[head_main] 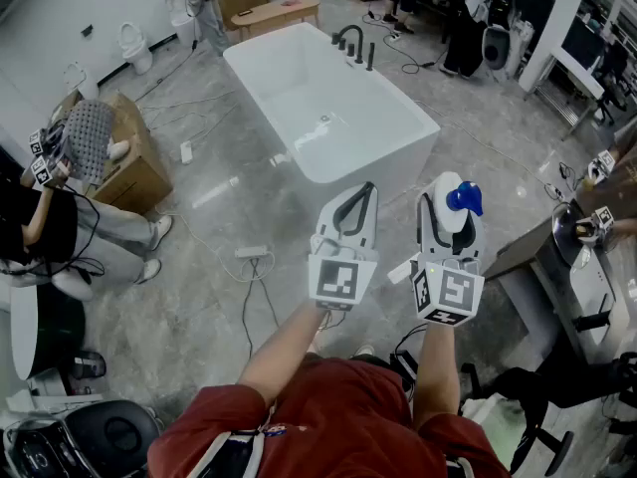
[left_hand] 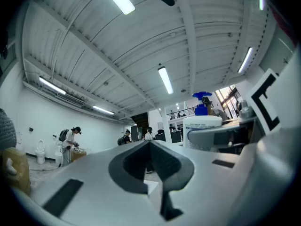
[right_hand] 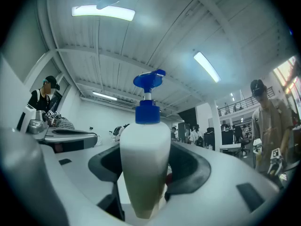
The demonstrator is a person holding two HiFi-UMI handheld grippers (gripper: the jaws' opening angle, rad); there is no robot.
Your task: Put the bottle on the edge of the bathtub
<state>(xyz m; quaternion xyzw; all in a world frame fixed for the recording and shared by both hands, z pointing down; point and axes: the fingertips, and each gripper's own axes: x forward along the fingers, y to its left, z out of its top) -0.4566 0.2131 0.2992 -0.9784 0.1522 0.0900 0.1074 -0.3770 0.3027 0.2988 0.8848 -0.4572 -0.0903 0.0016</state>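
A white pump bottle (right_hand: 145, 166) with a blue pump head (head_main: 464, 199) stands upright between the jaws of my right gripper (head_main: 445, 203), which is shut on its body. The same bottle (left_hand: 202, 128) shows off to the right in the left gripper view. My left gripper (head_main: 357, 197) is shut with nothing in it, its dark pads (left_hand: 155, 166) meeting. Both grippers are held side by side in the air, short of the near end of the white bathtub (head_main: 383, 157), which stands ahead with black taps (head_main: 353, 44) at its far rim.
A cardboard box (head_main: 134, 162) and a seated person (head_main: 70, 222) are at the left, with cables (head_main: 249, 262) across the floor. A dark counter (head_main: 557, 252) stands to the right. Other people and desks are at the far end of the room.
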